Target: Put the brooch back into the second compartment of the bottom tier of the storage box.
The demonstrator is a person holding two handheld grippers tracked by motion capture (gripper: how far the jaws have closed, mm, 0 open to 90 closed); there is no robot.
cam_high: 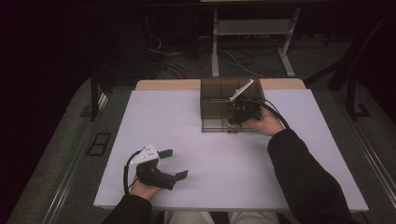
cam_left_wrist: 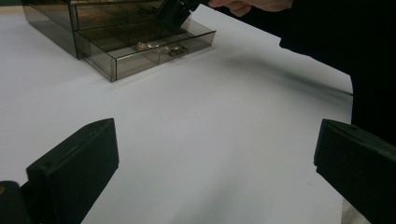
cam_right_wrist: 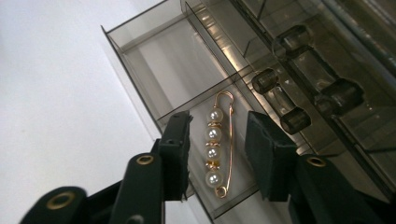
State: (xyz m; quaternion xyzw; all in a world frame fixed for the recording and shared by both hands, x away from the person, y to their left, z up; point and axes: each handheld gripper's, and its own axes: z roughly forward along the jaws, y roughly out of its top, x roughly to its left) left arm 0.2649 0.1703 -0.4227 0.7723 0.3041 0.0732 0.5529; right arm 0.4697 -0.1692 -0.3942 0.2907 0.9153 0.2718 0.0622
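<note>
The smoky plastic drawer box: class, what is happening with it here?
A person's right hand-held gripper hangs over the pulled-out drawer of the box. A gold pin with four pearls lies in a drawer compartment between its open jaws, not gripped. The left hand-held gripper rests open on the white table.

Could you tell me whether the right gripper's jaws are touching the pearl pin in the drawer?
Apart: the right gripper view shows drawer floor between each pad and the pearl pin.

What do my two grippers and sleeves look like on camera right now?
Both are black handheld tools with two blocky black jaws. The left gripper carries a grey three-cornered plate on top and trails a black cable. The right gripper shows brass-coloured rivets at its jaw joints, and a black cable loops from it. Both sleeves are dark and long.
</note>
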